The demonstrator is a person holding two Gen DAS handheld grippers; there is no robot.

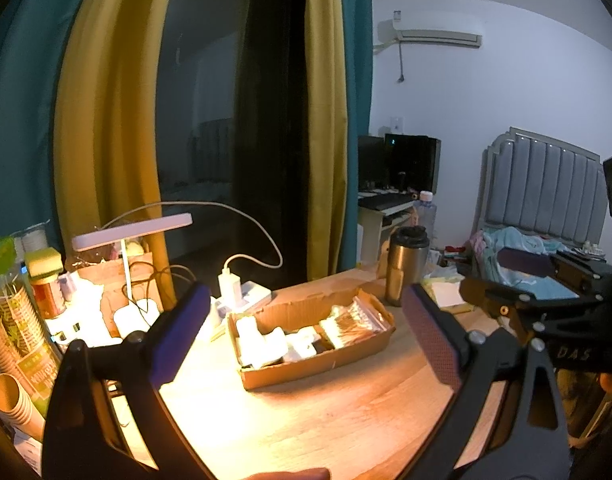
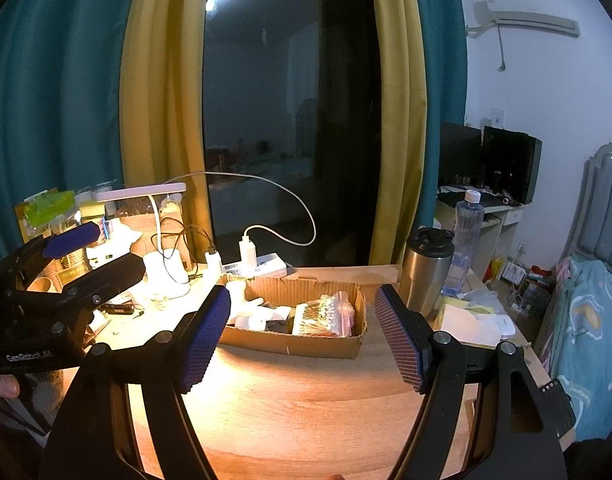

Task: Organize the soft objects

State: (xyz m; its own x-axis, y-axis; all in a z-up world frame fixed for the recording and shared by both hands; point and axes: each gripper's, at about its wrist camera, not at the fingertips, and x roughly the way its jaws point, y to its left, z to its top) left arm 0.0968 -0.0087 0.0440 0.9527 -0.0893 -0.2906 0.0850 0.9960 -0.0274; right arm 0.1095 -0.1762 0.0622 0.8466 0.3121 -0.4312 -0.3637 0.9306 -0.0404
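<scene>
A shallow cardboard box sits on the wooden table. It holds white soft items at its left and a clear bag of cotton swabs at its right. My left gripper is open and empty, held short of the box; it also shows at the left of the right wrist view. My right gripper is open and empty, framing the box from the near side; part of its body shows at the right of the left wrist view.
A steel thermos and a water bottle stand right of the box. A power strip with chargers, a desk lamp and stacked paper cups crowd the left. White pads lie at right.
</scene>
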